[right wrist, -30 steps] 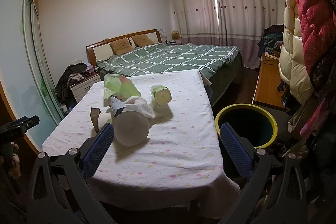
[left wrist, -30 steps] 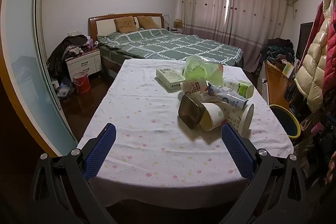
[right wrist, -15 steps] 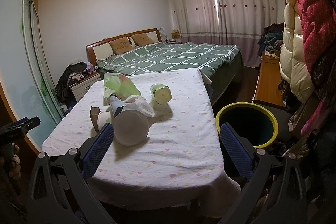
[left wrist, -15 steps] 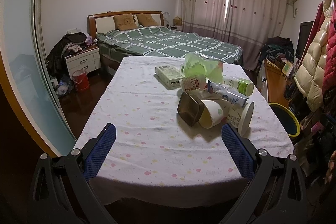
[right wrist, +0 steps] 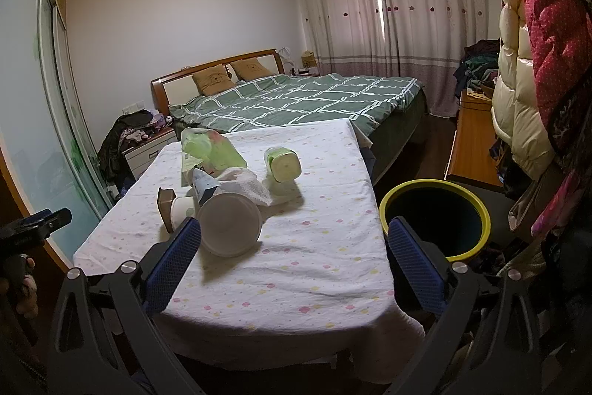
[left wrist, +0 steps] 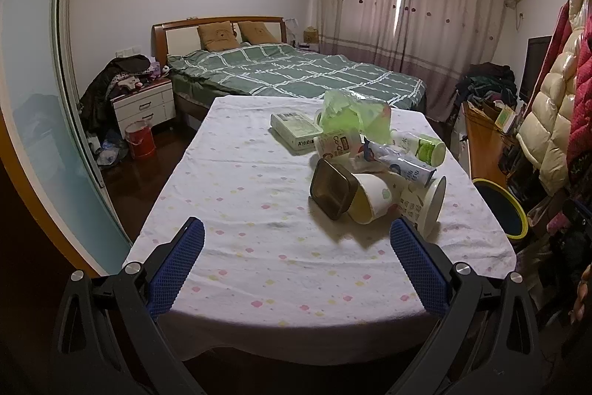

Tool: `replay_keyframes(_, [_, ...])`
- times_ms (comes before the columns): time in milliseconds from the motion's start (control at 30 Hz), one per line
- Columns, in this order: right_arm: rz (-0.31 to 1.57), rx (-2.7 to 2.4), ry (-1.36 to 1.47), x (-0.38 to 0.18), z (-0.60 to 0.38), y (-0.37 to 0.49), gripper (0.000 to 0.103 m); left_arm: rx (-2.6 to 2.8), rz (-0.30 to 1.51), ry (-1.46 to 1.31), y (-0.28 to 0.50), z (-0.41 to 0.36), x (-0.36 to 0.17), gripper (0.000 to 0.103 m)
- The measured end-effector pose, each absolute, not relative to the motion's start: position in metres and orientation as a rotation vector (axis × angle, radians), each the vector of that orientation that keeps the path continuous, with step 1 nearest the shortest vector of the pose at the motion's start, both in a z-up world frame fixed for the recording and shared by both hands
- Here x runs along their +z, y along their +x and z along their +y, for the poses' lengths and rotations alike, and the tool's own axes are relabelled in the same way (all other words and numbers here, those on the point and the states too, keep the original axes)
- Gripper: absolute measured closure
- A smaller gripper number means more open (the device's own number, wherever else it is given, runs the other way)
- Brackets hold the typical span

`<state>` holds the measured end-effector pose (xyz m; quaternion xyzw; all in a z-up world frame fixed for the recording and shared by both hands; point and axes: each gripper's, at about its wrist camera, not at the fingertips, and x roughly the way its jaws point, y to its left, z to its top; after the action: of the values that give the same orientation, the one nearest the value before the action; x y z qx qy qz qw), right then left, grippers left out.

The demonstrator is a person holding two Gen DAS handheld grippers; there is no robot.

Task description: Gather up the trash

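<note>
A heap of trash lies on the table's white dotted cloth (left wrist: pixel 240 195): a dark square container (left wrist: pixel 332 188), a paper cup (left wrist: pixel 372 198), a white tub (right wrist: pixel 229 224), a green bag (left wrist: pixel 351 115), a green-capped bottle (right wrist: pixel 282 164), a flat box (left wrist: pixel 294 130) and a blue wrapper (left wrist: pixel 399 161). A yellow-rimmed bin (right wrist: pixel 434 215) stands on the floor right of the table. My left gripper (left wrist: pixel 296 265) is open and empty at the table's near edge. My right gripper (right wrist: pixel 294 261) is open and empty, its left pad close to the white tub.
A green checked bed (left wrist: pixel 296 76) lies beyond the table. A nightstand (left wrist: pixel 144 106) and red bucket (left wrist: pixel 138 139) stand at the left. Coats (right wrist: pixel 529 62) hang at the right above a wooden desk (right wrist: pixel 470 139). A sliding glass door (left wrist: pixel 33 99) runs along the left.
Both grippers have edged slightly forward toward the table; the trash sits a little lower and nearer in view. Nothing was taken hold of.
</note>
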<state>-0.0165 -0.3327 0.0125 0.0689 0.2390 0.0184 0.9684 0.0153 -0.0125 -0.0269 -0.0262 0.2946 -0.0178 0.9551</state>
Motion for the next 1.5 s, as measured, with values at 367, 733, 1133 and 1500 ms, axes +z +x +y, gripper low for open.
replay_keyframes(367, [0.491, 0.035, 0.143, 0.009, -0.334, -0.014, 0.007, -0.043, 0.612, -0.062, 0.021, -0.013, -0.031, 0.004])
replay_keyframes(733, [0.533, 0.08, 0.129, 0.0, -0.32, 0.026, 0.007, -0.04, 0.646, -0.08, 0.05, -0.011, -0.05, 0.004])
replay_keyframes(1133, [0.556, 0.236, 0.04, -0.001, -0.265, 0.131, 0.007, -0.021, 0.666, -0.063, 0.093, -0.001, -0.074, 0.004])
replay_keyframes(1500, [0.604, 0.378, -0.125, 0.002, -0.214, 0.243, 0.016, -0.035, 0.688, -0.022, 0.14, -0.011, -0.094, 0.004])
